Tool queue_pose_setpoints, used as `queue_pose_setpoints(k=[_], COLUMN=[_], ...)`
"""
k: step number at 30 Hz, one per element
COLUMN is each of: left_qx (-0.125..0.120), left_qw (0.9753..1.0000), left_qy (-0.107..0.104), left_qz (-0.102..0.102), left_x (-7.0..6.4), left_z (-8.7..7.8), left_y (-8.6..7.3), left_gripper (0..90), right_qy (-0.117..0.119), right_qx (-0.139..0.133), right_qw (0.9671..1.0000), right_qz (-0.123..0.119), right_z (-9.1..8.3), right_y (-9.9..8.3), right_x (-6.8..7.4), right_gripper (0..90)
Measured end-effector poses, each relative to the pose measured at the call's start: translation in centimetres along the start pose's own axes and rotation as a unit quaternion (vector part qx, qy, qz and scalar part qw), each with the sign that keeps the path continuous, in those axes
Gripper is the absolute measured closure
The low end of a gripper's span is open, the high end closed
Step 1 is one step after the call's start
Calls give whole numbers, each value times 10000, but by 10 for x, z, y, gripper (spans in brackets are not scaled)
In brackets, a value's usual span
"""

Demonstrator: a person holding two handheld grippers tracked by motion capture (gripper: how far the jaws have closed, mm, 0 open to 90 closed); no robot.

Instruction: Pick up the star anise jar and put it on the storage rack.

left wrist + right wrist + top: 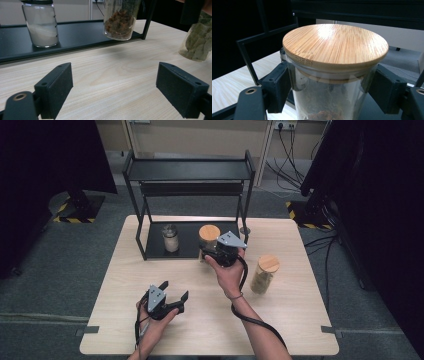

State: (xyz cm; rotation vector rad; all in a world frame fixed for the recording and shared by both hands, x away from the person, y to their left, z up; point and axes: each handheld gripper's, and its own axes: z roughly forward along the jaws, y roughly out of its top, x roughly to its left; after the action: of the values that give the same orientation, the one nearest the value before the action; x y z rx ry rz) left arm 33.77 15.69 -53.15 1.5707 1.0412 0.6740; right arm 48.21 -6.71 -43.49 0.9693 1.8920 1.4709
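Observation:
A glass jar with a bamboo lid [209, 232] [335, 45] and brown dried contents [121, 21] hangs slightly tilted just above the front edge of the black rack's lower shelf [187, 251]. My right gripper [213, 251] [329, 92] is shut on its glass body just under the lid. A jar of white powder with a dark lid [170, 239] [42, 25] stands on that shelf to the left. My left gripper [175, 289] [115, 92] rests open over the table's front, nothing between its pads.
A third bamboo-lidded jar of green leaves [265, 272] [198, 42] stands on the wooden table [300, 320] to the right of my right hand. The rack's upper shelf [187, 170] overhangs the lower one. Dark curtains and cables lie beyond the table.

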Motion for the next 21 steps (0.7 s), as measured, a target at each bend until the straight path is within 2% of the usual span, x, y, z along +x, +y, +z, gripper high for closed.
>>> queue_pose_setpoints(k=[5, 21], left_qx=[-7, -8], left_qw=[10000, 10000], left_qy=[-8, -11], left_qz=[-48, -25], left_x=[1, 0], left_z=[0, 0], left_y=[0, 0], left_gripper=[134, 134], right_qy=[-16, -130], right_qx=[26, 56], right_qw=[10000, 9998], right_qz=[35, 120], right_z=[9, 32], right_y=[3, 14], right_x=[-1, -5], right_gripper=[254, 254])
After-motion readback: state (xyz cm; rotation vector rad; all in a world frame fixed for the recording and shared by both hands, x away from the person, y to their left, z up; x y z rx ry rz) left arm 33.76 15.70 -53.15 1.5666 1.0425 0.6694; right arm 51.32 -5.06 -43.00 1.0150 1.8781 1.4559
